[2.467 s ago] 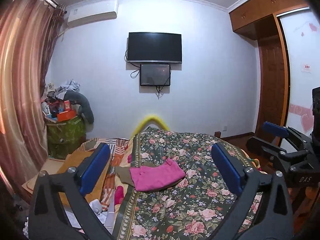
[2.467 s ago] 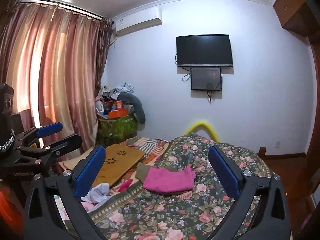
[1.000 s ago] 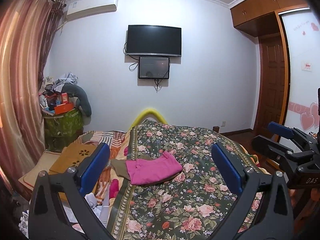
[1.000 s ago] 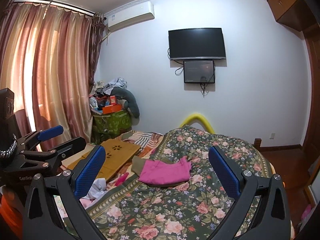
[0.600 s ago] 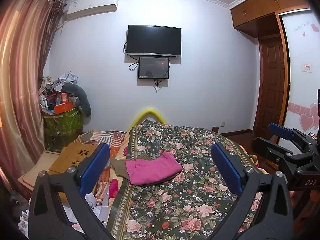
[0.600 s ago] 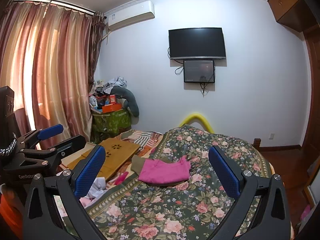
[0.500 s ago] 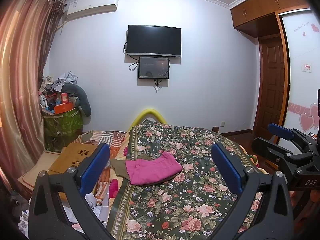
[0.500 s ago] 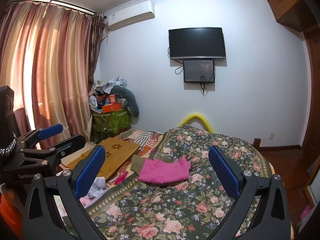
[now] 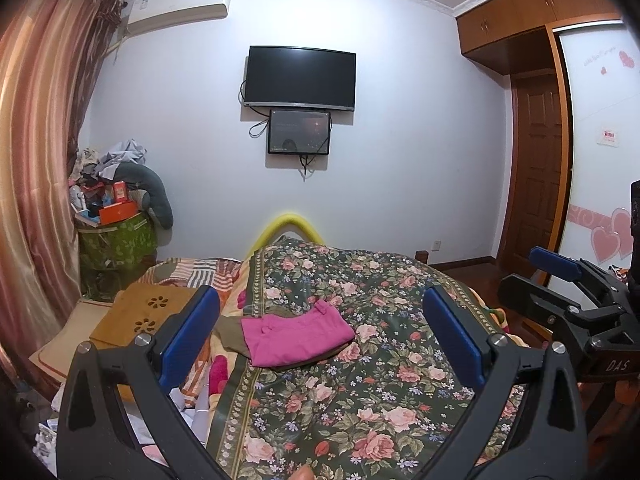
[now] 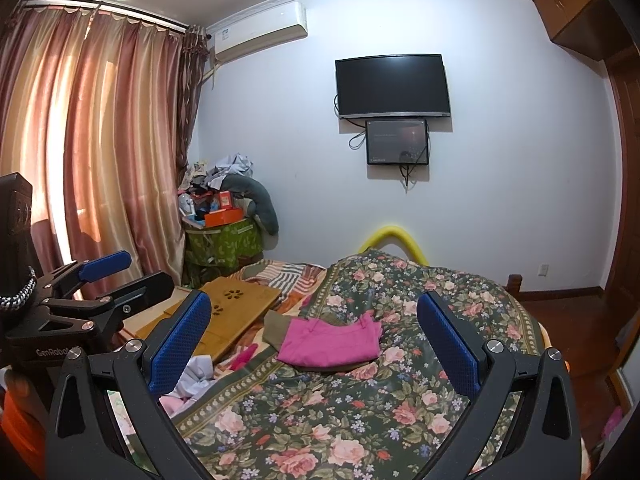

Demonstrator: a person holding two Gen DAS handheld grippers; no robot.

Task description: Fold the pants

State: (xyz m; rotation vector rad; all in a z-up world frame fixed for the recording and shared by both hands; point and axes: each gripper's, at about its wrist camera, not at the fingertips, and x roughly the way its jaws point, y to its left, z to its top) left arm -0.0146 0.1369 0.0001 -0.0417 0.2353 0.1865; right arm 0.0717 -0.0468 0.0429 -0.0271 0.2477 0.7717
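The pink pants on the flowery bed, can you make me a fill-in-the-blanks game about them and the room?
1. The folded bright pink pants lie on top of an olive-brown ____ garment.
2. The flowery bedspread under them is patterned with pink ____.
3. Both the left tool and the right tool are ____ and hold nothing.
4. The black flat television hangs on the ____.

Missing words: folded; roses; open; wall
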